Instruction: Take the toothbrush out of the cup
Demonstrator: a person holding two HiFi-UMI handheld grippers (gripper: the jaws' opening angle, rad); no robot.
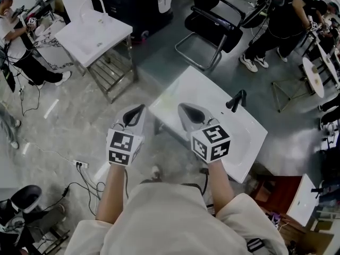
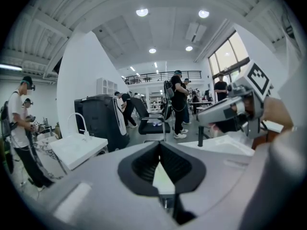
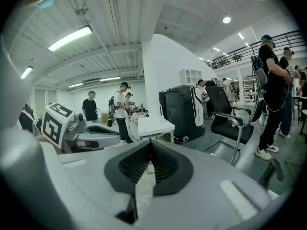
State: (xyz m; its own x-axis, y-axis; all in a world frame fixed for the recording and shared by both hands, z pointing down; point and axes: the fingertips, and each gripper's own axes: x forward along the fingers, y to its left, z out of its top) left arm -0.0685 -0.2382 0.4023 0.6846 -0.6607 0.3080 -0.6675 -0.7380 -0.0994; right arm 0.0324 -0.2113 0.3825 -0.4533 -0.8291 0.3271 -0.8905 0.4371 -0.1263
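Note:
No toothbrush or cup shows in any view. In the head view my left gripper (image 1: 139, 108) and right gripper (image 1: 184, 106) are held side by side in the air, both pointing forward. Under them is the near edge of a white washbasin (image 1: 212, 100) with a black tap (image 1: 236, 100). Each gripper's jaws meet at the tips with nothing between them. The left gripper view shows the right gripper (image 2: 200, 117) above the basin (image 2: 225, 145). The right gripper view shows the left gripper (image 3: 119, 139) at the left.
A second white basin on a metal frame (image 1: 93, 33) stands at the back left. A black office chair (image 1: 218, 20) is behind the near basin. People stand at the left and right edges. Cables and a power strip (image 1: 79, 164) lie on the floor.

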